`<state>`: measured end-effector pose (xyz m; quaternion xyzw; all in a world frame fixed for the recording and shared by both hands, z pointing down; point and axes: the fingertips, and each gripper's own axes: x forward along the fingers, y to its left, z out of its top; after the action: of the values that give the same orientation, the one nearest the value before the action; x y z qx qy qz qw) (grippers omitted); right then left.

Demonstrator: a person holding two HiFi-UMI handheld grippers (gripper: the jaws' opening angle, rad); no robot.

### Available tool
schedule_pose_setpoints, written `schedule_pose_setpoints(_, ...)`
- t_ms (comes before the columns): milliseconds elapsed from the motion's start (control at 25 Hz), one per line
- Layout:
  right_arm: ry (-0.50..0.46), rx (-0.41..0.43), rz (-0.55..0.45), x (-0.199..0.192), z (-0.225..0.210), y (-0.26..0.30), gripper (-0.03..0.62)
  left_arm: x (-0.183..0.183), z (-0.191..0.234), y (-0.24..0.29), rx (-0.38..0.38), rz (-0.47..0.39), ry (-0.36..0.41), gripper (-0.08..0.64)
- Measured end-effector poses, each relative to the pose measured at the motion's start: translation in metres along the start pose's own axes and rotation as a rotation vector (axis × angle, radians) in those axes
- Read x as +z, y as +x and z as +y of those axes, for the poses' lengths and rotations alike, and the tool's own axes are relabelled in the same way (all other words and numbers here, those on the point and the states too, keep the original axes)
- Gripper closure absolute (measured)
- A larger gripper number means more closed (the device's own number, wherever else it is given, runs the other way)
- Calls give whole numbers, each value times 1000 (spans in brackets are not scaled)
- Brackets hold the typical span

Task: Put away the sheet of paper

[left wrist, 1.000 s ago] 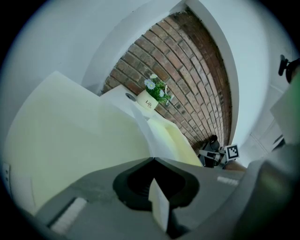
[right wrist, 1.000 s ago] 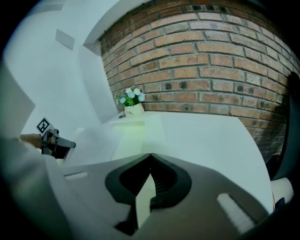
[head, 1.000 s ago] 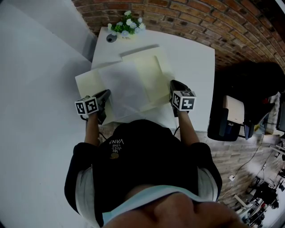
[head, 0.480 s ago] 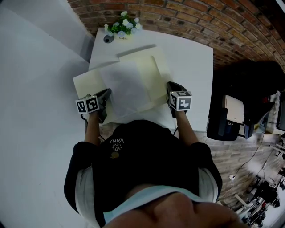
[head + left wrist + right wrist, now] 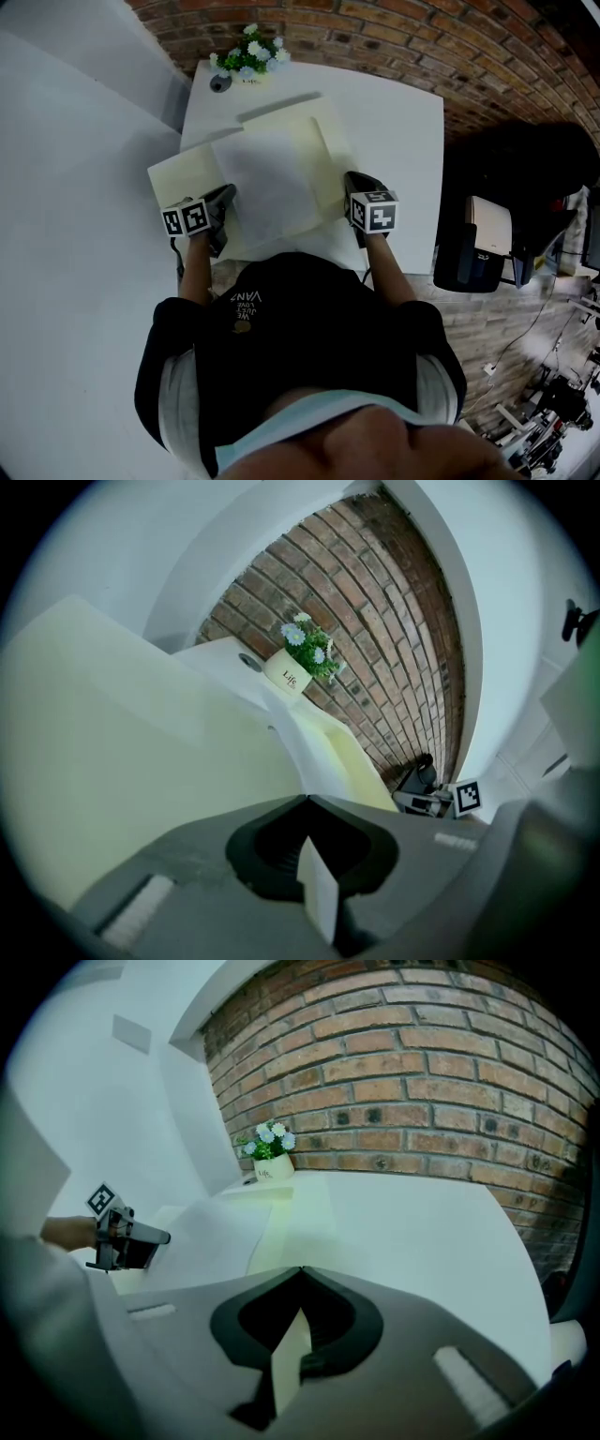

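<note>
Entry: desk scene, filing of one loose sheet.

Sheet of paper (image 5: 267, 183): white. We find it spread across the open pale yellow folder (image 5: 328, 141) on the white table (image 5: 398, 122), its near corner reaching toward the person.

Left gripper (image 5: 307, 801): jaws closed tight on a thin white edge, which we take to be the near left corner of the sheet.

Right gripper (image 5: 300, 1274): jaws pinched on a thin pale yellow edge, which we read as the near right rim of the folder.

Change noted: against the views of a second ago, the left gripper has slid a little inward across the table, carrying its corner of the sheet with it. The right gripper has hardly shifted. The sheet sits slightly further over the folder's middle panel than before.

Meaning for the task: we judge the sheet is being squared up inside the folder while the other side is held steady. It is not yet stowed, since the folder lies open and nothing covers the sheet.

Other items: flower pot (image 5: 246, 54) at the far corner, against the brick wall (image 5: 422, 37), well apart from the work.
</note>
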<state>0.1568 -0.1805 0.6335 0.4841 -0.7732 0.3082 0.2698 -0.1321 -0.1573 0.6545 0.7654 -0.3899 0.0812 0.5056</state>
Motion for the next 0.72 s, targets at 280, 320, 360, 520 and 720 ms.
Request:
schedule_pose_setpoints(280, -7, 7, -1, -1, 0, 0, 592, 1, -4, 12, -12, -3, -11, 561)
schedule_pose_setpoints(320, -9, 8, -2, -1, 0, 0, 592, 1, -6, 14, -14, -2, -11, 561)
schedule_pose_setpoints(360, -11, 10, -3, -1, 0, 0, 592, 1, -7, 16, -15, 0, -9, 561)
schedule_pose_setpoints(520, -12, 17, -3, -1, 0, -1, 592, 1, -13, 25, -19, 14, 10, 561)
schedule_pose_setpoints(720, -11, 24, -4, -1, -1, -2, 592, 2, -21, 35, -27, 21, 14, 561)
